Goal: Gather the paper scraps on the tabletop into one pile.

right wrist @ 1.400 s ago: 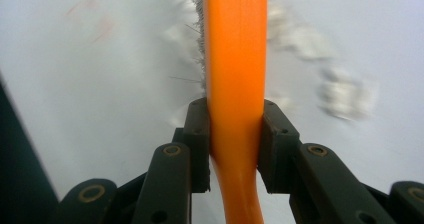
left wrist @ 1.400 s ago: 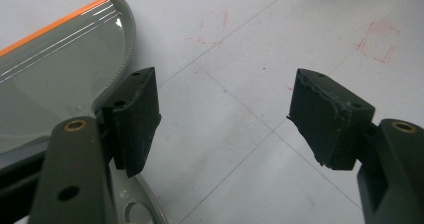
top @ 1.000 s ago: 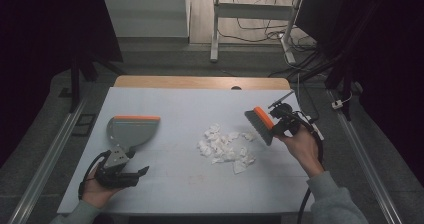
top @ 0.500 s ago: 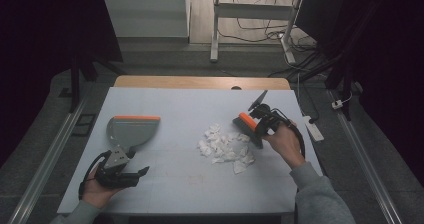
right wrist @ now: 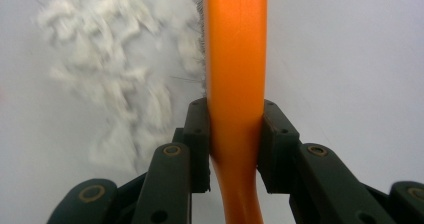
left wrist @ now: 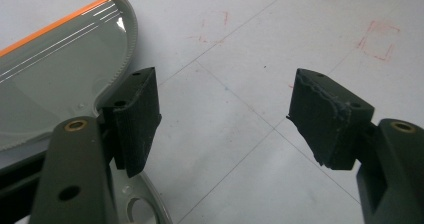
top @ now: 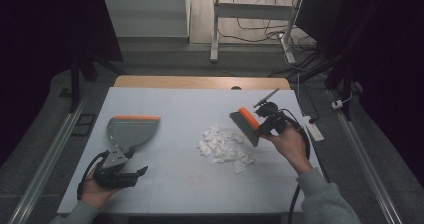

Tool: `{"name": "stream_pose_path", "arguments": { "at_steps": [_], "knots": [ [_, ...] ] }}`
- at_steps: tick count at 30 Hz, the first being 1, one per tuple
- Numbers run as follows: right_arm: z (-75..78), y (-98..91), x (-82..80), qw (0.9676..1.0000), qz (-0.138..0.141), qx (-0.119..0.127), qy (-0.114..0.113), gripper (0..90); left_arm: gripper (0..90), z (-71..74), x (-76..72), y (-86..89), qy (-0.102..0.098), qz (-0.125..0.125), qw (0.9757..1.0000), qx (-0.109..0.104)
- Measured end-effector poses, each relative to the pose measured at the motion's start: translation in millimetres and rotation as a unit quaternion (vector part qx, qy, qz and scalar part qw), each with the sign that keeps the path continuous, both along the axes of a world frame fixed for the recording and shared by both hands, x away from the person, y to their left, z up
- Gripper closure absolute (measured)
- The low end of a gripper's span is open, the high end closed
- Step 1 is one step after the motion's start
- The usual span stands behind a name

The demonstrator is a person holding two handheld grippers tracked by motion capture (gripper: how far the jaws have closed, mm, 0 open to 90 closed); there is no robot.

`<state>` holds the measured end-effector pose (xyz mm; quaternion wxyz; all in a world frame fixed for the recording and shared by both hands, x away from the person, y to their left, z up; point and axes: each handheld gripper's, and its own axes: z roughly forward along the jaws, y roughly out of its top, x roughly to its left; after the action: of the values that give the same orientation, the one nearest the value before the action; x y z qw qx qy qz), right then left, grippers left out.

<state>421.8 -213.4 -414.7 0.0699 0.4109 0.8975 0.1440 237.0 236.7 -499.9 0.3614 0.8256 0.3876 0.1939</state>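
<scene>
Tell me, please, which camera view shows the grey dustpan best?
The high view: the whole dustpan lies on the table, orange edge away from the person, its handle at the open left gripper. The left gripper view shows part of its pan and rim. The right gripper view looks elsewhere.

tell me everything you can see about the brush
The brush is a small hand brush with an orange back and handle, smooth like plastic, and dark grey bristles. The right hand-held gripper is shut on its handle, both pads pressed against the sides. It is held tilted, bristles angled down toward the table, at the right edge of the pile of white scraps. Whether the bristles touch the scraps or the table is unclear.
</scene>
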Motion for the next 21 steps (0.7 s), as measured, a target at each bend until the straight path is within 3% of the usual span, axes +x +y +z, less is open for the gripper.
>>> {"name": "stream_pose_path", "arguments": {
  "at_steps": [4,6,8,9,10,12,16,21],
  "knots": [
    [5.9,-24.4,-13.9,0.9999,0.012,0.009,0.001,69.4,29.1,-0.1,0.0,-2.3,0.001,-0.003,1.0,0.004],
    [6.4,-31.6,-22.8,0.9989,0.044,0.012,0.005,69.4,29.1,-0.4,0.4,-2.6,0.001,-0.003,1.0,0.004],
    [4.8,-32.9,-33.6,0.9956,0.093,0.008,0.009,69.4,29.1,-0.6,0.8,-2.5,0.002,-0.002,1.0,0.004],
    [3.5,-31.6,-40.1,0.9918,0.128,0.004,0.007,69.4,29.1,-0.7,0.9,-2.6,0.002,-0.002,1.0,0.004],
    [1.5,-29.5,-47.5,0.9852,0.171,0.006,0.013,69.4,29.1,-0.8,0.9,-2.8,0.002,-0.002,1.0,0.004],
    [-2.6,-25.1,-56.6,0.9725,0.231,0.013,0.023,69.4,29.1,-0.7,1.0,-3.3,0.003,-0.002,1.0,0.005],
    [-16.8,-7.6,-63.4,0.955,0.292,-0.033,0.044,69.5,29.1,-0.6,0.9,-4.6,0.002,-0.004,1.0,0.008],
    [-28.1,18.1,-58.7,0.9441,0.322,-0.056,0.04,69.5,29.1,-1.1,1.1,-3.1,0.004,-0.002,1.0,0.005]
  ]
}}
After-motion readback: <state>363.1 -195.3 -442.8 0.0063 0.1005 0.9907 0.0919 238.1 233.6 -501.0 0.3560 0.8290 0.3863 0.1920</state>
